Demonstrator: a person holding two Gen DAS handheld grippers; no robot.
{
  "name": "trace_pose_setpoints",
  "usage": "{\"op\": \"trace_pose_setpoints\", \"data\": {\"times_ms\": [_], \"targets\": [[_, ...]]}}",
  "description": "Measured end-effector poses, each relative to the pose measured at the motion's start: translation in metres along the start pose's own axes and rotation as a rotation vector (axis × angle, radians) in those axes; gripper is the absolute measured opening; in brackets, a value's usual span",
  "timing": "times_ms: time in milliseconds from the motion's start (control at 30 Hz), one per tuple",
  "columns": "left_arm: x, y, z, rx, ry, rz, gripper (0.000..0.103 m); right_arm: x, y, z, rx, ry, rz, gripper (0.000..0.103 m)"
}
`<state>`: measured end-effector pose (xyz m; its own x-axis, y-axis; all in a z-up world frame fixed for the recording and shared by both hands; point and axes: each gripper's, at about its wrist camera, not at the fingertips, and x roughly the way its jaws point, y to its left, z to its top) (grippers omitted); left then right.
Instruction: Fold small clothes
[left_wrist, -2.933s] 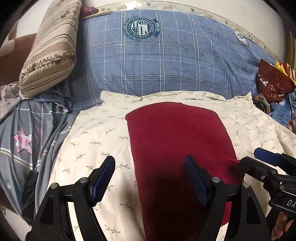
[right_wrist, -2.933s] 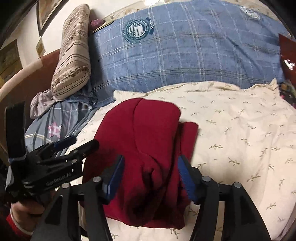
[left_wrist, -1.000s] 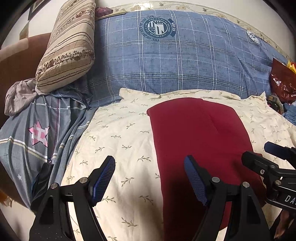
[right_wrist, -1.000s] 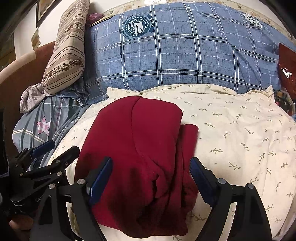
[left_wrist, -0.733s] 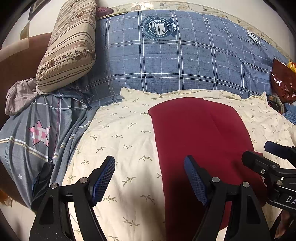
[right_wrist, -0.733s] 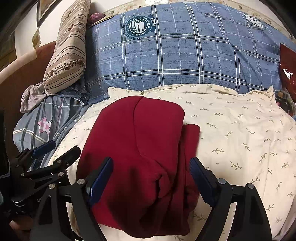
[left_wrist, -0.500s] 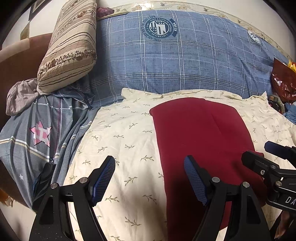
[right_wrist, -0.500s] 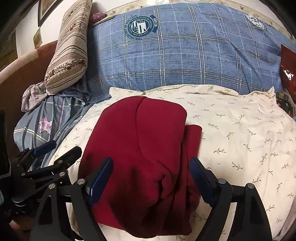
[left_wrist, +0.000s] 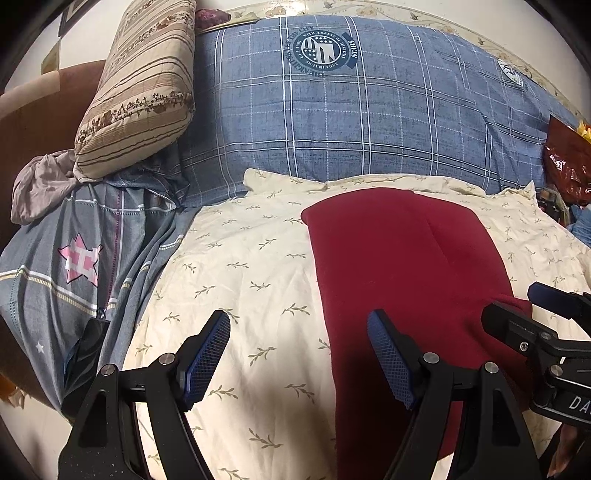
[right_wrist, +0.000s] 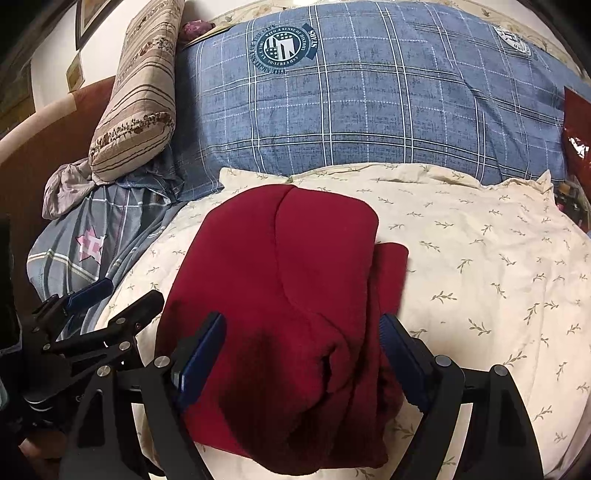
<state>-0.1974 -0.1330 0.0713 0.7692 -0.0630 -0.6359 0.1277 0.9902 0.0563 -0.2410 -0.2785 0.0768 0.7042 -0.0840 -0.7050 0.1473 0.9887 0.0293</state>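
1. While both grippers hover above the bed, a folded dark red garment (right_wrist: 284, 295) lies on the cream sheet with a leaf-sprig print (right_wrist: 480, 266), its layers stacked and one narrower fold sticking out along its right edge.
2. Seen from the right wrist, the right gripper (right_wrist: 301, 350) has its jaws spread wide above the near end of the garment; the blue pads (right_wrist: 201, 350) flank the cloth without pressing on it.
3. Seen from the left wrist, the left gripper (left_wrist: 297, 354) is likewise spread apart and holds nothing. Its left pad hangs over bare sheet (left_wrist: 240, 266) and its right pad over the left edge of the red garment (left_wrist: 399, 258).
4. Each gripper shows at the side of the other's view: the left gripper (right_wrist: 92, 314) at the garment's left, the right gripper (left_wrist: 535, 321) over its right part.
5. Behind the sheet lies a blue plaid pillow with a round crest (left_wrist: 351, 110).
6. A beige striped bolster (left_wrist: 140, 85) leans at the left, above a grey cloth with a pink star (left_wrist: 81, 262).
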Motion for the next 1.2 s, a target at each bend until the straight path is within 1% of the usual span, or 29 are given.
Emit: {"op": "trace_pose_setpoints", "data": {"times_ms": [900, 1000, 1100, 1200], "targets": [[0.004, -0.003, 0.0, 0.003, 0.009, -0.003, 0.077, 0.004, 0.006, -0.001, -0.006, 0.018, 0.002, 0.086], [0.004, -0.004, 0.0, 0.009, -0.002, -0.005, 0.076, 0.005, 0.007, -0.001, -0.007, 0.023, 0.0, 0.086], [0.005, -0.002, -0.001, 0.005, -0.012, -0.016, 0.076, 0.004, 0.006, -0.001, -0.006, 0.019, 0.002, 0.086], [0.01, 0.008, 0.003, -0.019, 0.002, -0.035, 0.077, 0.003, -0.001, 0.004, 0.007, 0.007, 0.002, 0.086]]}}
